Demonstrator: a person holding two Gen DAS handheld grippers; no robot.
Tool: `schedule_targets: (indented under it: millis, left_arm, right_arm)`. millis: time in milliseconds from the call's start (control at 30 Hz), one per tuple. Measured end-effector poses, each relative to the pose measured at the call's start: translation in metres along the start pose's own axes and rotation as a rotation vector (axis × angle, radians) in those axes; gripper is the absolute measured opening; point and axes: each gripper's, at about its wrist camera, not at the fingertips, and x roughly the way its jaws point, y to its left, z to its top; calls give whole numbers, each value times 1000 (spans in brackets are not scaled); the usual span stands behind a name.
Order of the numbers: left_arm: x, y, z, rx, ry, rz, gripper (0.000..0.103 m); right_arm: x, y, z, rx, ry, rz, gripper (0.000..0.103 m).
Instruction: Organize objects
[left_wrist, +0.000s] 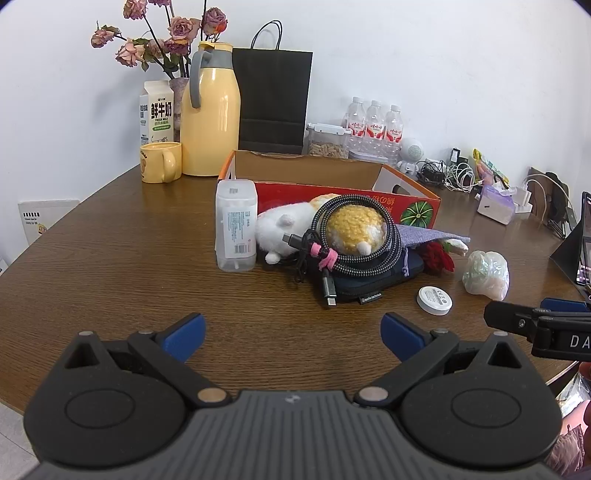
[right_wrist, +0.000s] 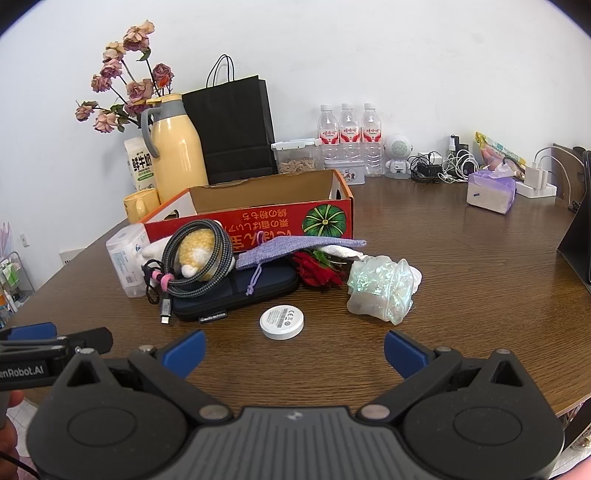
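**A wobbly pile in front of the box**

Our left gripper (left_wrist: 293, 334) and right gripper (right_wrist: 294, 350) are both wide open and hold nothing. The red box (right_wrist: 258, 221) waits behind the pile. If we pull the plush cat (left_wrist: 291, 221), the cable (left_wrist: 354, 236) looped on it could slide off. The white puck (right_wrist: 282, 321) lies nearest.

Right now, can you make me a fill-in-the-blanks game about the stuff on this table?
1. The braided cable is coiled around a fluffy ____ toy.
2. Three water bottles stand by the ____.
3. The red cardboard box has a green ____ pictured on it.
4. Both grippers' jaws are ____.

Missing words: plush; wall; pumpkin; open
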Motion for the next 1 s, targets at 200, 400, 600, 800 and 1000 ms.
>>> schedule_targets:
  millis: [200,400,600,800,1000]
  left_arm:
    - [0,0,0,0,-1,0,103]
    - [0,0,1,1,-2,1,103]
    - [-1,0,3,1,-3,1,103]
    - [-1,0,3,1,-4,1,103]
    - [-2,0,4,1,-5,0,103]
  right_arm:
    - [0,0,0,1,-1,0,103]
    - [0,0,0,1,-1,0,103]
    - [0,0,0,1,-2,0,103]
    - [0,0,1,1,-2,0,103]
    - [0,0,1,1,-2,0,103]
